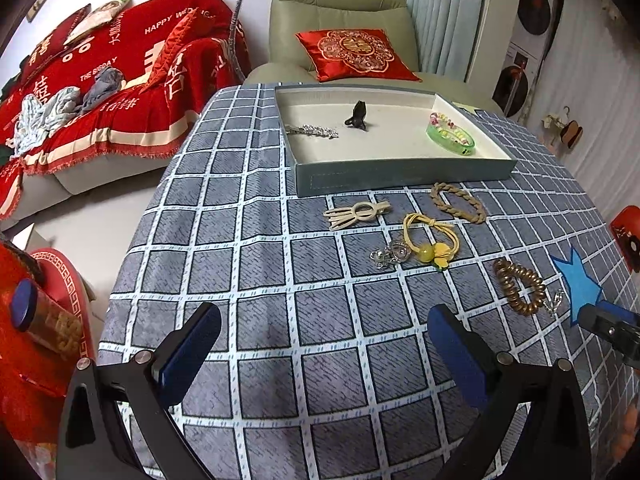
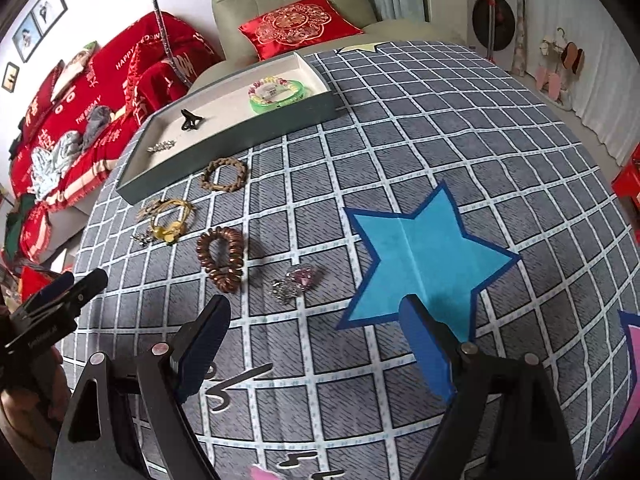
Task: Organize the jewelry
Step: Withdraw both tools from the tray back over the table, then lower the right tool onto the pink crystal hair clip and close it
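A shallow grey-blue tray (image 1: 400, 178) (image 2: 224, 152) at the table's far side holds a silver clip (image 1: 316, 131), a black claw clip (image 1: 357, 117) and a green bangle (image 1: 451, 135) (image 2: 280, 96). On the checked cloth in front of it lie a beige hair clip (image 1: 357, 214), a braided tan tie (image 1: 458, 203) (image 2: 225, 175), a yellow tie (image 1: 430, 246) (image 2: 170, 222), a clear trinket (image 1: 390, 255), a brown coil tie (image 1: 518, 287) (image 2: 221, 258) and a pink-stone brooch (image 2: 294, 282). My left gripper (image 1: 326, 334) and right gripper (image 2: 316, 322) both hover open and empty.
A blue star patch (image 2: 420, 258) (image 1: 580, 290) lies on the cloth at the right. The right gripper's tip (image 1: 608, 326) shows at the left view's right edge; the left gripper (image 2: 60, 300) shows at the right view's left edge. A green armchair (image 1: 340, 20) stands behind the table, a red sofa (image 1: 100, 92) to its left.
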`<state>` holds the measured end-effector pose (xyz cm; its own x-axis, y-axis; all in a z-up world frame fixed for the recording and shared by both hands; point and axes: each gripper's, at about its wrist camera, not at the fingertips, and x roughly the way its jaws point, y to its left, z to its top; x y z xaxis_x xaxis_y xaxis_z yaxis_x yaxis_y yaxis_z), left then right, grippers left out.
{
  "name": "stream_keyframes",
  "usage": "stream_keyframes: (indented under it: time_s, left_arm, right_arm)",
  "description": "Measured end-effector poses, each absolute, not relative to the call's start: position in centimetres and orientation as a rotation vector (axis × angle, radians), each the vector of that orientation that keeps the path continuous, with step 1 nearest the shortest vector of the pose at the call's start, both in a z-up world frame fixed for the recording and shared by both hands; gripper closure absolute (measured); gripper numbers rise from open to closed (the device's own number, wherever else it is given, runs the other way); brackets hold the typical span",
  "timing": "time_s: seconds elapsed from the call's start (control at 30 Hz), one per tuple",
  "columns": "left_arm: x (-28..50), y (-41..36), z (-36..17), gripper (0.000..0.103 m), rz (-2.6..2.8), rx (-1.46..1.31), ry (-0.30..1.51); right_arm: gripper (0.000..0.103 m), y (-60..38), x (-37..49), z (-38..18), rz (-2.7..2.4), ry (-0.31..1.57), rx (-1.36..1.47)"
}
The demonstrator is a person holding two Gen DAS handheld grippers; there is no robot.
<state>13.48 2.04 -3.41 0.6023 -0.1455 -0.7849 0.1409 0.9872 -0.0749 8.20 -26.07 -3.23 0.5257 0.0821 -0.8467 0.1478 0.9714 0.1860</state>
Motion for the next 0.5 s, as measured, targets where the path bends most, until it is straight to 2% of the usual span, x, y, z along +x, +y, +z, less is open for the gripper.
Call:
stream_keyframes:
  time_s: [0.37, 0.5]
  left_arm:
    - [15.6, 0.9, -4.7, 0.000, -0.194, 0.039, 0.929]
    - [16.5, 0.1, -5.2, 0.007, -0.220, 0.058, 0.949]
  right_arm:
    - [0.015, -24.7, 9.6, -4.8, -0.038, 1.053, 0.215]
    - [0.016, -24.0, 9.8, -5.1, -0.043, 1.046, 0.179]
